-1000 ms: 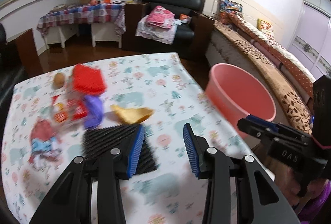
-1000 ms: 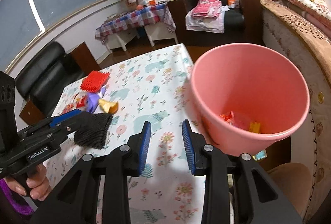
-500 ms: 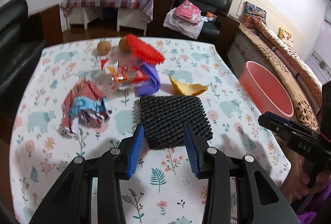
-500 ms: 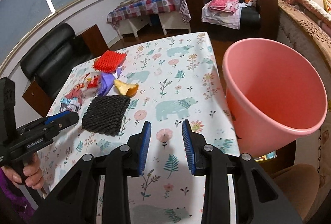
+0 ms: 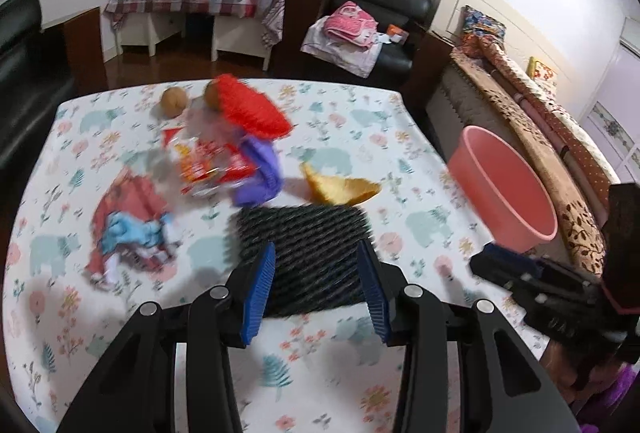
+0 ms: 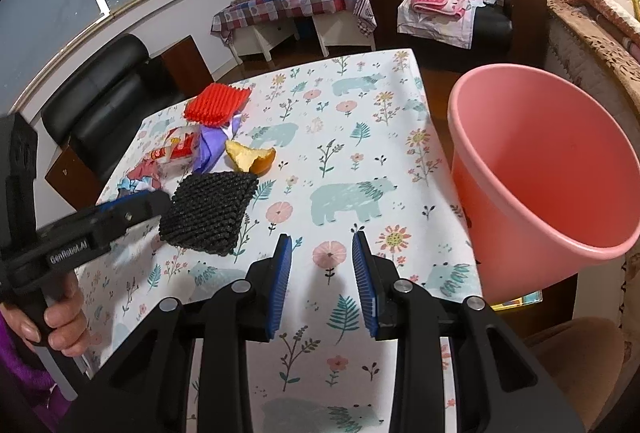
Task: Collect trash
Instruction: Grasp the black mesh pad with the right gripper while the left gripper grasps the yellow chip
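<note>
So the left gripper (image 5: 316, 285) hangs right over the black mesh pad (image 5: 304, 253) on the table (image 5: 360, 121), jaws spreading wider, near edge of the pad showing between the blue pads, nothing pinched as far as I can see. Right gripper (image 6: 322, 279) is partly spread and empty, just flowery tablecloth between its fingers. Pink bucket (image 6: 540, 169) sits off the table's right edge. Rest of the trash is bunched past the pad: orange peel (image 6: 250, 159), purple wrapper (image 6: 214, 145), red snack bag (image 6: 176, 149), red mesh (image 6: 218, 103), and a crumpled red-blue wrapper (image 5: 128, 225). Two brownish round things (image 5: 174, 101) sit by the far edge, too blurry to identify.
</note>
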{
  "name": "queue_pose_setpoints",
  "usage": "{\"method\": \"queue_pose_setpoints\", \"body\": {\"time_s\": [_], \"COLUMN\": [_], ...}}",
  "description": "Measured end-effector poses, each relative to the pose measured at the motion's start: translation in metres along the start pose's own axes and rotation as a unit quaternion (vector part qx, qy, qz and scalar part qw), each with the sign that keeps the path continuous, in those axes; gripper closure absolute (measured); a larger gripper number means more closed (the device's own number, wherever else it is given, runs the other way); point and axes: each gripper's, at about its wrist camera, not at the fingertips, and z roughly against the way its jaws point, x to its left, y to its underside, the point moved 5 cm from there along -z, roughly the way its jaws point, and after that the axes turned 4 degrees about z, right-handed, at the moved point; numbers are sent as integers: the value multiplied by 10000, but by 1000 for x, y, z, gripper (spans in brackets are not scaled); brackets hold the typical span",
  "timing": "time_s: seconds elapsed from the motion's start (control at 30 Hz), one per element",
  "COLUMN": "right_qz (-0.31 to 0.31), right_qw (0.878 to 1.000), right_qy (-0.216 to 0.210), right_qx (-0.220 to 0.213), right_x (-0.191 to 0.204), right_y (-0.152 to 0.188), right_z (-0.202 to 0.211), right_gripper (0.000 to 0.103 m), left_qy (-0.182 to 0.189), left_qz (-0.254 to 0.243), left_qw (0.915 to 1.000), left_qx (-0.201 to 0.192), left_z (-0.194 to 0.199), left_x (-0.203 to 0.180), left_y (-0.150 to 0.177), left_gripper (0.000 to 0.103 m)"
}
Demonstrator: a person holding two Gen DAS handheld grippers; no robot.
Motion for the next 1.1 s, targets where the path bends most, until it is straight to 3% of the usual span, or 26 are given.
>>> {"method": "queue_pose_setpoints", "body": {"time_s": [0.17,0.3,0.6,0.67,0.73,0.8,1.1], "right_qz": [-97,-194,-355,-359,-344,-317,8], "right_qw": [10000,9998,9993,9993,9993,9993,9972], "right_qy": [-12,-24,-67,-94,-133,-185,-707], "right_qx": [17,39,52,76,109,121,243], "right_x": [-5,-11,-21,-21,-20,-18,18], "right_y": [1,1,1,1,1,0,-11], "right_z": [-2,-4,-9,-11,-13,-15,-24], "right_gripper": [71,71,71,71,71,71,71], "left_qy": [176,24,-415,-486,-511,-505,50], "left_qz": [-366,-763,-1135,-1157,-1140,-1082,-510], "left_qw": [9992,9971,9921,9915,9916,9922,9982], "left_qx": [-10,21,346,338,337,345,-299], "left_z": [-13,-35,-88,-95,-100,-102,-41], "left_x": [-31,-52,-62,-60,-57,-54,-38], "left_y": [-11,-20,-30,-30,-32,-35,-63], "left_gripper": [61,61,62,70,88,93,99]}}
